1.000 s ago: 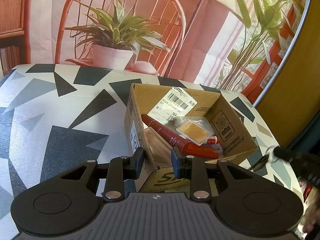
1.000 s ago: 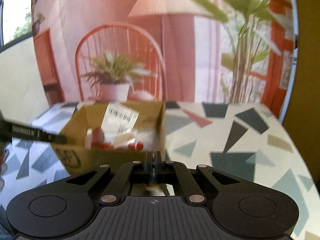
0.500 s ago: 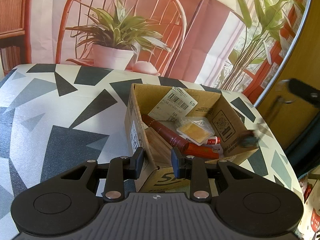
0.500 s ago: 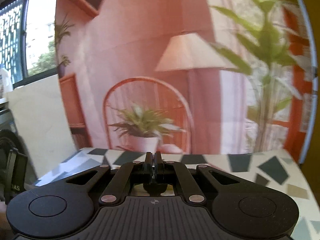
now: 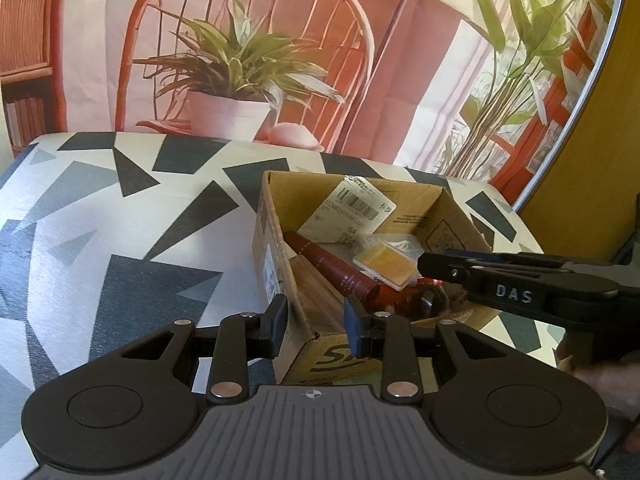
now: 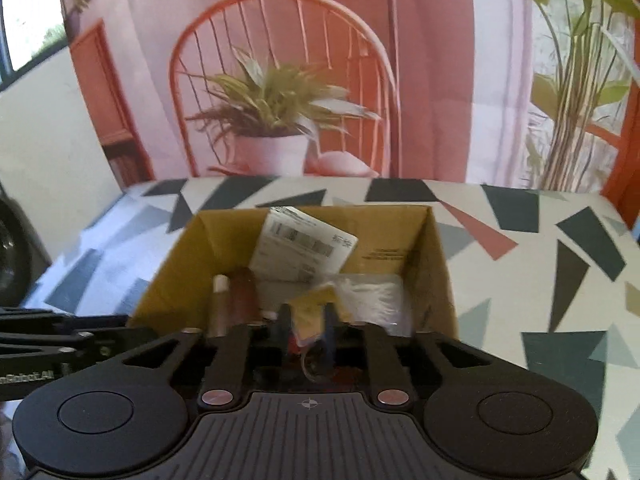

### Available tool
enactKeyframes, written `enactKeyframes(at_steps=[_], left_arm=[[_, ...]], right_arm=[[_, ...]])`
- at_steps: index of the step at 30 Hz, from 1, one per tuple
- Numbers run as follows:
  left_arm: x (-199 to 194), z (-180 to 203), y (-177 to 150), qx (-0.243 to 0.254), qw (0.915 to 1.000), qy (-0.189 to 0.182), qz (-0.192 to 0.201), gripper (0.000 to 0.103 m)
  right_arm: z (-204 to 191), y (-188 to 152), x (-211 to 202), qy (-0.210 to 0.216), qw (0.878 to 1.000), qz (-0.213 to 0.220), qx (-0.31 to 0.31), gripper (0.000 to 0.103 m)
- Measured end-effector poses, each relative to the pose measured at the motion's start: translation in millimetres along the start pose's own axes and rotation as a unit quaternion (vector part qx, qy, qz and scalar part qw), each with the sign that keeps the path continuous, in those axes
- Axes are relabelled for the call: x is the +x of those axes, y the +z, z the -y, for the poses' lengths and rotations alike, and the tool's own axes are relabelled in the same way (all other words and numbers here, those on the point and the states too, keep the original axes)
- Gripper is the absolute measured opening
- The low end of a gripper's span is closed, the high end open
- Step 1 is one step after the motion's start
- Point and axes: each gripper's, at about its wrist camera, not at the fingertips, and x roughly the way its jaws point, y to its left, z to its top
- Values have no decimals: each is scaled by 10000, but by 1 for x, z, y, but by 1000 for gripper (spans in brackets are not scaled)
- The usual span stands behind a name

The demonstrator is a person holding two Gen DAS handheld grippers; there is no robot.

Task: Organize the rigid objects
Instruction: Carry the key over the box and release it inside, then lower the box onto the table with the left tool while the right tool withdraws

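An open cardboard box stands on the patterned table. It holds a dark red tube, a clear case with a yellow pad and a white shipping label. My left gripper straddles the box's near corner; its pads still sit on the cardboard as the jaws begin opening. My right gripper reaches in from the right over the box, jaws opening. A small dark object lies below it in the box. In the right wrist view, the right gripper hangs over the box, and a ring-shaped part shows blurred just below its fingers.
The table wears a cloth of grey and black triangles, bare to the left of the box. Behind it hangs a backdrop picturing a chair with a potted plant. A hand shows at the right edge.
My right gripper swung in over the box from the right and its jaws parted. The small dark object that hung from it now lies in the box. The left gripper stayed put.
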Motion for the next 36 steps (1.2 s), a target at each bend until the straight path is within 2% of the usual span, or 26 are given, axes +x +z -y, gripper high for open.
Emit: enactKeyframes(at_steps=[1,3,5,6,8,10,16,18,29,36], left_arm=[[-1,0,0,0,10000,27,-2,39],[-4,1,1,-2,10000,80,26,47],[-8,2,2,13,9999,118,70,55],[-10,3,3,29,9999,132,92,58],[-16,5,3,74,9997,165,153,66],[-21,7,4,97,9995,211,205,78],[-41,16,5,186,9988,327,321,99],[-49,19,4,216,9985,380,328,102],[-85,25,-11,322,9961,819,-36,103],[-113,21,-23,307,9936,1084,-26,103]], right_arm=[[-1,0,-2,-20,10000,9,-23,34],[-2,2,-7,-120,9999,19,-65,65],[-5,3,-17,-150,9997,83,-161,76],[-6,4,-21,-208,9996,82,-199,87],[-6,6,-27,-321,9992,89,-205,101],[-6,7,-36,-354,9991,135,-169,102],[0,4,-54,-454,9988,76,179,103],[1,3,-62,-510,9983,79,259,103],[-6,-20,-113,-480,9974,141,525,103],[-18,-39,-147,-435,9970,250,585,103]])
